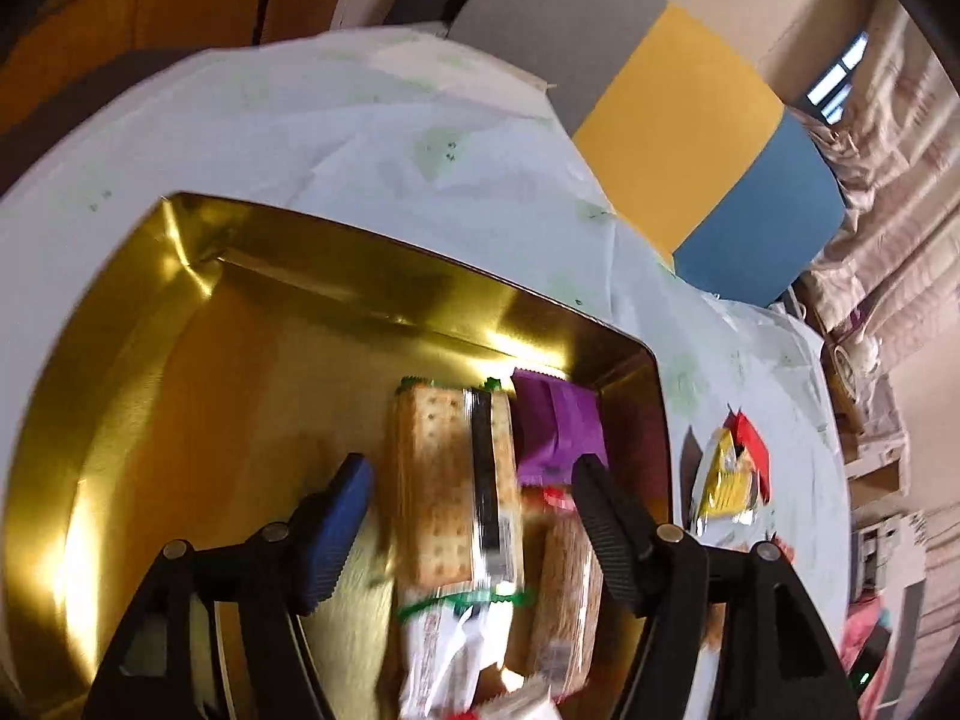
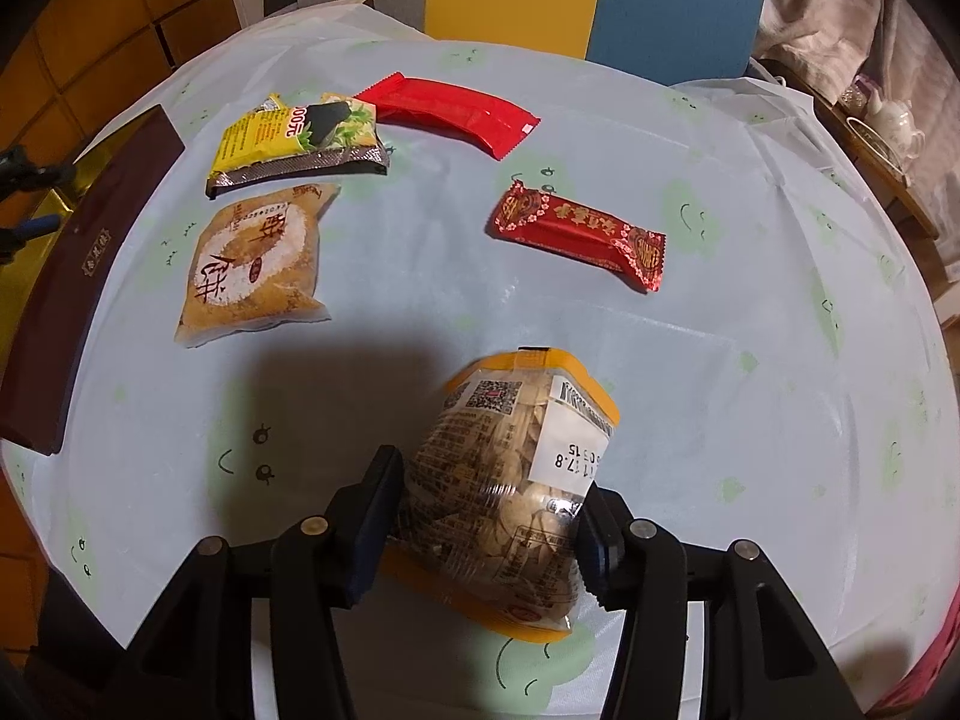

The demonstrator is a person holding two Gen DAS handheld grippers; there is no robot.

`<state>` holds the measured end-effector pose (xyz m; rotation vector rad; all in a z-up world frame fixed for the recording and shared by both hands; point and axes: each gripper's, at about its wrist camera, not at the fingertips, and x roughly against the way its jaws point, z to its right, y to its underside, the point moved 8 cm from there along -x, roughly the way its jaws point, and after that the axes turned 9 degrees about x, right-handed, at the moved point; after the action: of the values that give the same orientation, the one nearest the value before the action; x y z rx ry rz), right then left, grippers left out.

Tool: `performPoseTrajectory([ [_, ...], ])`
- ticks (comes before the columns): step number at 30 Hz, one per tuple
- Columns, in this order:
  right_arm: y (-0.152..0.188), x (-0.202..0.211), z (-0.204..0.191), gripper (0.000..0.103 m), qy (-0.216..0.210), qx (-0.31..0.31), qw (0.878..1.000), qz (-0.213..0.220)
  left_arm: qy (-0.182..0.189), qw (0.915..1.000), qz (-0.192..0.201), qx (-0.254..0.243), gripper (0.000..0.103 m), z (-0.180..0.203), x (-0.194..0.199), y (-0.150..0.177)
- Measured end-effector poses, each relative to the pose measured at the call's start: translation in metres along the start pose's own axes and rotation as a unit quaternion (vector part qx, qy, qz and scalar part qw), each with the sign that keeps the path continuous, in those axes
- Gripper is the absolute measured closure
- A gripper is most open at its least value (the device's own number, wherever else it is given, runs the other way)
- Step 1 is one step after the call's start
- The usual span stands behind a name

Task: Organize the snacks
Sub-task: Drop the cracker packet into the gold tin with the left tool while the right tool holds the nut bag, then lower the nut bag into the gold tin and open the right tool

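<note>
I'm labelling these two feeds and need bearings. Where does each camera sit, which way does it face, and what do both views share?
Left wrist: on the left gripper, looking down into the gold metal tin; open jaws straddle the clear cracker packet.
Right wrist: on the right gripper, facing down at the pale blue tablecloth; jaws grip the yellow-edged seed bag.
Shared: tablecloth, the tin, yellow snack packet.

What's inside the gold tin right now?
Gold tin holds a cracker pack, a purple packet and further wrapped snacks. The gripper hides whatever lies nearest the camera.

Grey, yellow and blue panels (image 1: 678, 120) stand beside pale curtains (image 1: 900, 192).
</note>
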<state>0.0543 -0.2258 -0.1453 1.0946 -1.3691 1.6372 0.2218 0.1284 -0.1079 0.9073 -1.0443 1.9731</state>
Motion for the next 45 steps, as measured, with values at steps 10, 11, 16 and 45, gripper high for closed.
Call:
performPoseTrajectory([
  [10, -0.001, 0.000, 0.000, 0.050, 0.006, 0.001, 1.000, 0.003, -0.041, 0.9883, 0.073, -0.127, 0.034, 0.025, 0.057, 0.066],
  [11, 0.000, 0.000, 0.000, 0.050, 0.006, 0.001, 1.000, 0.004, -0.042, 0.9878, 0.075, -0.130, 0.034, 0.025, 0.060, 0.069],
  [16, 0.001, 0.001, -0.002, 0.050, 0.011, 0.004, 1.000, 0.006, -0.052, 0.9855, 0.084, -0.138, 0.034, 0.024, 0.074, 0.093],
  [45, 0.005, 0.004, -0.006, 0.052, 0.014, -0.016, 1.000, -0.003, -0.075, 0.9854, 0.113, -0.103, 0.034, -0.017, 0.105, 0.111],
])
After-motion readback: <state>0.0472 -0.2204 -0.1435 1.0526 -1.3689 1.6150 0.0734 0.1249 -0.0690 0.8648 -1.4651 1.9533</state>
